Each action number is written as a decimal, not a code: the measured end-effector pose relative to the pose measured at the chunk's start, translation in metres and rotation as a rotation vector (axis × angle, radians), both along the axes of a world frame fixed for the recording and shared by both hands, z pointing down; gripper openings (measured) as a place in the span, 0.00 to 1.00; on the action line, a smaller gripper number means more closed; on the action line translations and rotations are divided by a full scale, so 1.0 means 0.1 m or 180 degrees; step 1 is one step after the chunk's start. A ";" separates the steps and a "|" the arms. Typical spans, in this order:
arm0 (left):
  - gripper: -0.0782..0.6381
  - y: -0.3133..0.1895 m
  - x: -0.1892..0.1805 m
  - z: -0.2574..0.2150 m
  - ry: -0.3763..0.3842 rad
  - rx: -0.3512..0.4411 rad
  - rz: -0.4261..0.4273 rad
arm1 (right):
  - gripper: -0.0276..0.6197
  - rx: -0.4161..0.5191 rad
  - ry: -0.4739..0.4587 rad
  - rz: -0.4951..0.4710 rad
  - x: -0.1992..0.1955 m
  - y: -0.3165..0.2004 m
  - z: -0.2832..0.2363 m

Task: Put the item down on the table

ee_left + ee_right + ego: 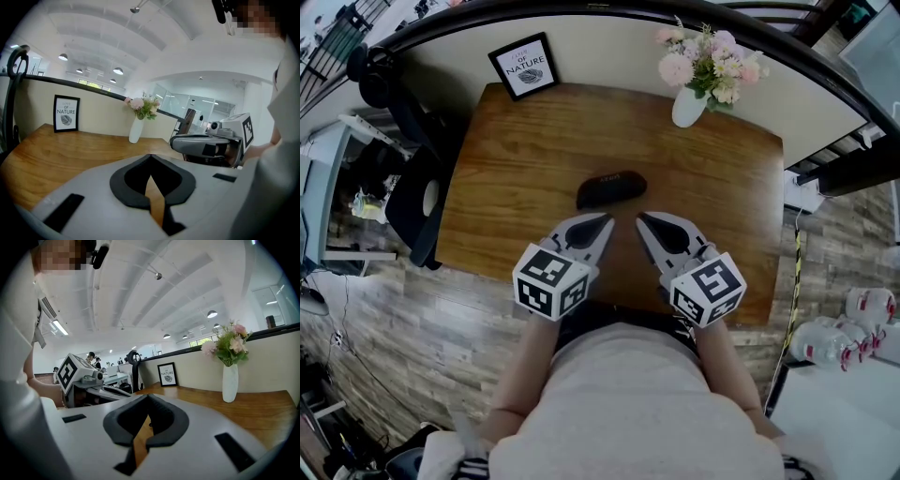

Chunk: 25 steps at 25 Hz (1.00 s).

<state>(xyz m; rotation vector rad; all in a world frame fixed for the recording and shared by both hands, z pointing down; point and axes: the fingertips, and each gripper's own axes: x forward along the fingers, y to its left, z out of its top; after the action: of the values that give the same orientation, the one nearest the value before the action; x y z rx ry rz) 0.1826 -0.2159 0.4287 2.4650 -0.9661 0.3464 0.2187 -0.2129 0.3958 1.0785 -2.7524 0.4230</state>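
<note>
Head view, grippers first. Your left gripper [605, 223] has its jaws pressed fully together with nothing between them; its own view shows only bare wood through the slit behind the tips. Your right gripper [645, 222] reads the same: jaws together at the tips and empty. The two noses lie side by side over the near half of the table [516, 169], angled toward each other with a narrow gap between them. Each marker cube sits at the 6 o'clock end of its gripper, left cube [551, 281] and right cube [709, 289], close to your torso.

The item, a black oblong case [611, 189], lies flat on the wood at 12 o'clock from the gripper tips. It is just beyond them and touches neither gripper.

Farther out:
- The framed print [525, 67] stands at 11 o'clock, at the table's far edge against the low wall.
- The white vase [687, 106] of pink flowers stands at 1 o'clock, along the same far edge.
- A black chair [412, 202] sits off the table's edge at 9 o'clock.
</note>
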 end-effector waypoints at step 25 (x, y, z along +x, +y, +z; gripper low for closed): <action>0.13 -0.01 -0.02 0.08 0.0003 -0.0088 0.0024 | 0.06 -0.0050 0.0046 -0.0033 -0.03 -0.01 0.08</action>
<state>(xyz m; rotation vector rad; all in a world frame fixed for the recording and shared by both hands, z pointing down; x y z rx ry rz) 0.1802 -0.2165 0.4362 2.4444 -0.9456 0.3587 0.2153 -0.2140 0.4041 1.0591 -2.7362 0.4328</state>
